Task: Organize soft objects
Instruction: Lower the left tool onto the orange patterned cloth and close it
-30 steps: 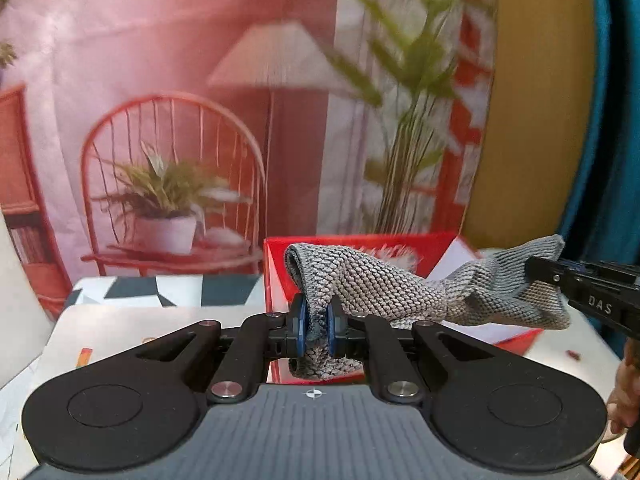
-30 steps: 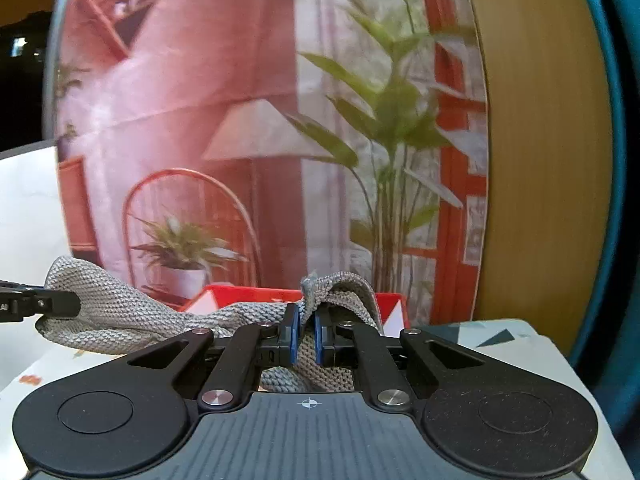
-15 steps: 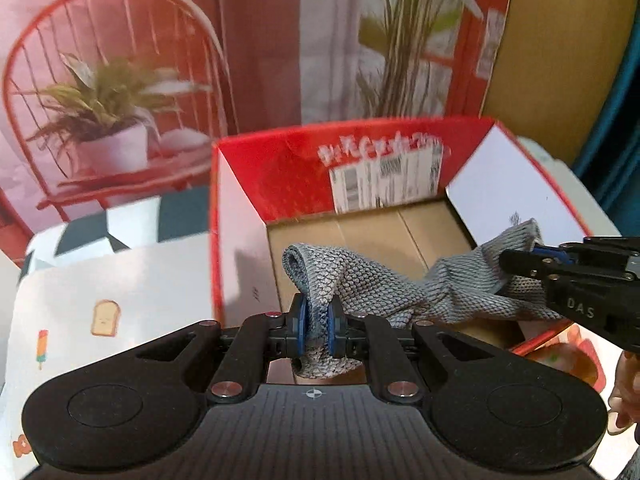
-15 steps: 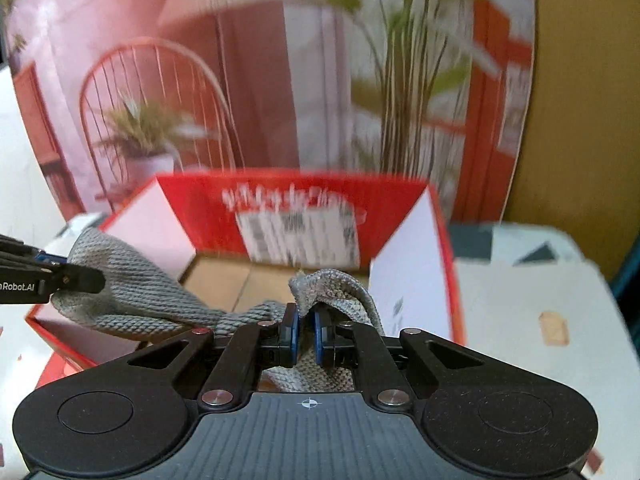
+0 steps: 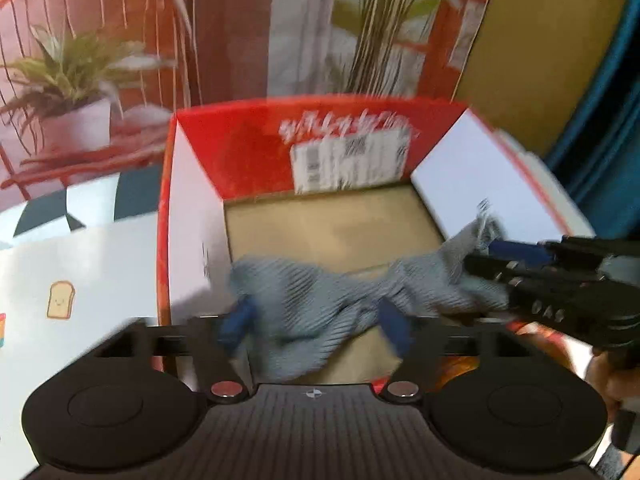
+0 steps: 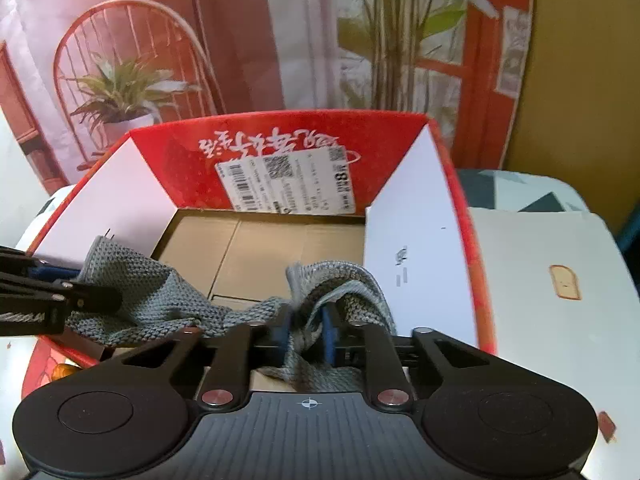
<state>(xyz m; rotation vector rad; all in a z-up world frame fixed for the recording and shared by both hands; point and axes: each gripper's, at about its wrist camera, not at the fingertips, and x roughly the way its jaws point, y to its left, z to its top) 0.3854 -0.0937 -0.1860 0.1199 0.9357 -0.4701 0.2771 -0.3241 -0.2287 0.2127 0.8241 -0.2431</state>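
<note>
Printed plant backdrop behind white counter [image 6: 540,248]. Grey knitted cloth [image 5: 304,312] hangs over open red cardboard box [image 6: 280,148] for dropping in. My left tool [image 5: 316,328] just opened wide, cloth loose between; right tool [image 6: 306,334] parting, cloth between pads.

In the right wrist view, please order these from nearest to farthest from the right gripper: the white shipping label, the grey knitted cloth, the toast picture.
1. grey knitted cloth, between the right gripper fingers.
2. white shipping label, ahead on the red box's far wall.
3. toast picture, right, outside the box.
</note>
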